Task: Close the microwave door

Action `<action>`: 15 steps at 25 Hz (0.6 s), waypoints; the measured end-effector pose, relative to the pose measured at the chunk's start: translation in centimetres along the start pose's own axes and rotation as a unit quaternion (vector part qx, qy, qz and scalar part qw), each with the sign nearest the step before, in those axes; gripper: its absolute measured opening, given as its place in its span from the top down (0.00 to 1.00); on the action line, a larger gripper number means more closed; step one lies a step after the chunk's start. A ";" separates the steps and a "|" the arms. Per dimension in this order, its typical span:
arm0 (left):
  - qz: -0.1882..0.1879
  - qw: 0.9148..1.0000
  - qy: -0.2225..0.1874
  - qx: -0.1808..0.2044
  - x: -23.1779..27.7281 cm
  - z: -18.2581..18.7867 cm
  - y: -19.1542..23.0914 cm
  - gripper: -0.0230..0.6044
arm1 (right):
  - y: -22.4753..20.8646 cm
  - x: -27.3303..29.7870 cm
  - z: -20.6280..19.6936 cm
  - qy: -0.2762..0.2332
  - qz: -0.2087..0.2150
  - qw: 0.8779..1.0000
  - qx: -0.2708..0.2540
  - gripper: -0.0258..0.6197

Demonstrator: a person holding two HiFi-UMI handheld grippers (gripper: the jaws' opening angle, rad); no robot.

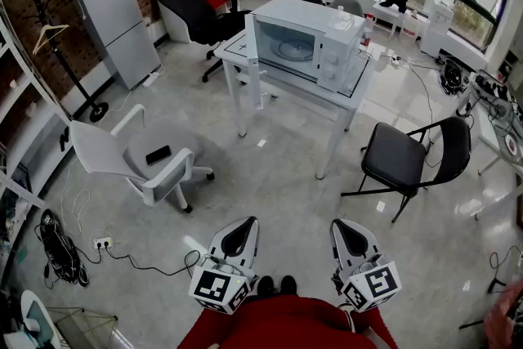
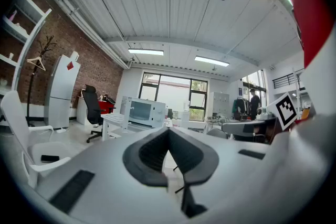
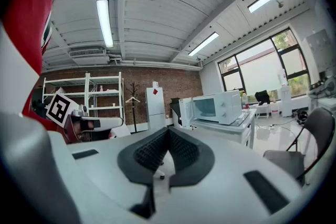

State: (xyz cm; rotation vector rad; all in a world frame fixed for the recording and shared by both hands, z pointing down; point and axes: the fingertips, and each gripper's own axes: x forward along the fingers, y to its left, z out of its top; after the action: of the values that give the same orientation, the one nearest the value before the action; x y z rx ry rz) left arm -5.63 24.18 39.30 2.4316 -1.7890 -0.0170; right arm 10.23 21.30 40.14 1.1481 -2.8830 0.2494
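A white microwave (image 1: 315,45) stands on a white table (image 1: 351,98) across the room, its door (image 1: 252,35) swung open to the left and the cavity with its glass plate showing. Both grippers are held low near the person's body, far from the microwave. My left gripper (image 1: 243,226) is shut with nothing in it, and so is my right gripper (image 1: 345,226). In the left gripper view the microwave (image 2: 142,112) is small beyond the shut jaws of the left gripper (image 2: 168,132). In the right gripper view the microwave (image 3: 216,107) and its open door (image 3: 185,111) lie beyond the right gripper (image 3: 167,131).
A white office chair (image 1: 135,155) with a phone on its seat stands left of my path. A black folding chair (image 1: 409,155) stands right of the table. A refrigerator (image 1: 114,16), a black office chair (image 1: 196,8) and a coat rack (image 1: 61,61) line the far left. Cables (image 1: 106,245) lie on the floor.
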 end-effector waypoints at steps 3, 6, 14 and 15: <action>0.003 1.000 0.005 0.000 0.2 -0.2 0.3 0.97 | 0.4 0.5 -0.3 0.006 0.015 1.000 -0.005 0.94; 0.006 1.000 0.006 0.000 0.3 -0.3 0.6 0.97 | 0.6 0.7 -0.4 0.010 0.022 1.000 -0.014 0.94; 0.010 1.000 0.007 0.000 1.0 -0.4 0.9 0.97 | 0.1 1.2 -0.5 0.014 0.026 0.999 -0.011 0.94; 0.010 1.000 0.007 0.000 1.1 -0.4 0.9 0.97 | 0.0 1.3 -0.5 0.015 0.027 0.999 -0.010 0.94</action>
State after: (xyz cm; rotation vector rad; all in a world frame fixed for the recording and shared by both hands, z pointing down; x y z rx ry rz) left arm -6.17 22.87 39.86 2.4063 -1.8069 0.0019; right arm 9.28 20.55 40.76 1.0541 -2.8870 0.2354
